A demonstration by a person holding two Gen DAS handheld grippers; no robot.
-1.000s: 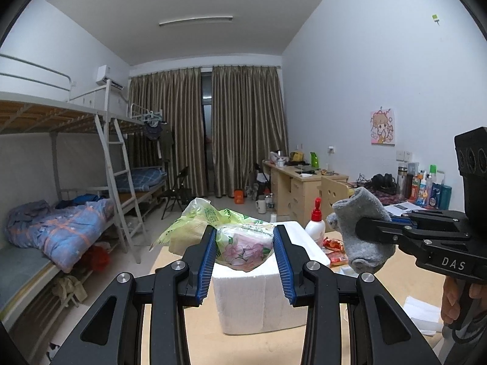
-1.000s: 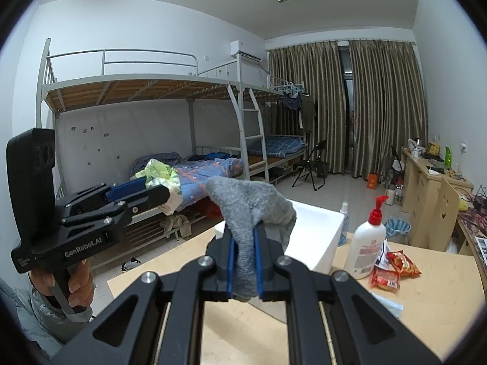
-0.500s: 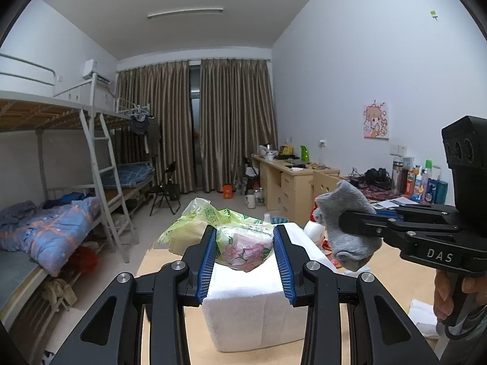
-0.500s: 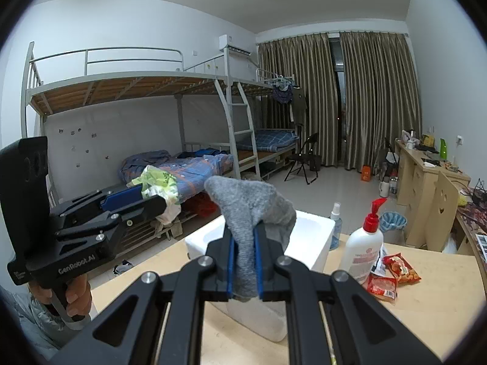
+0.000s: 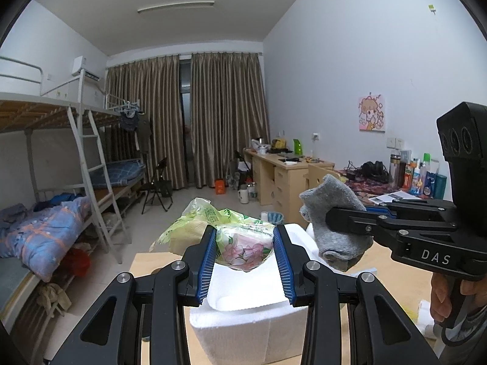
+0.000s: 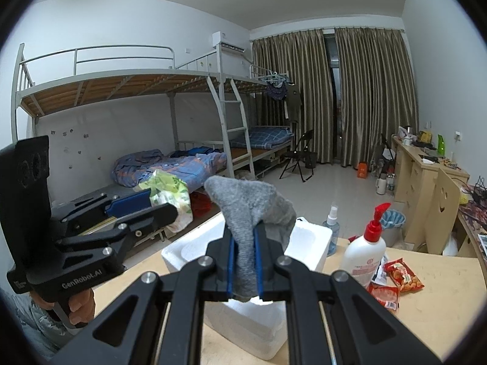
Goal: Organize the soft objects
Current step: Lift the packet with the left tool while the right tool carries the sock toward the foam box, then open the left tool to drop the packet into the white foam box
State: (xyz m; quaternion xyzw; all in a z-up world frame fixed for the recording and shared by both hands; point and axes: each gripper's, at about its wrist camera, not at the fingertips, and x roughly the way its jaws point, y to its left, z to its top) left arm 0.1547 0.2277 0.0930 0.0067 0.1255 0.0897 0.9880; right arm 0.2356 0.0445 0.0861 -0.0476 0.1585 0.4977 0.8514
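My left gripper (image 5: 245, 261) is shut on a green plastic pack of tissues with a pink flower print (image 5: 243, 248), held above the white foam box (image 5: 243, 316). It also shows in the right wrist view (image 6: 166, 196). My right gripper (image 6: 243, 266) is shut on a grey sock (image 6: 252, 210), held above the same foam box (image 6: 307, 237). In the left wrist view the sock (image 5: 331, 228) hangs from the right gripper at the box's right side.
The foam box stands on a light wooden table (image 6: 435, 298). A white pump bottle with a red top (image 6: 365, 252), a small spray bottle (image 6: 331, 222) and red snack packets (image 6: 401, 273) lie right of the box. A bunk bed (image 6: 182, 164) stands to the left.
Both grippers have moved forward and over the foam box with their loads still held. The box now sits closer and lower in both views.
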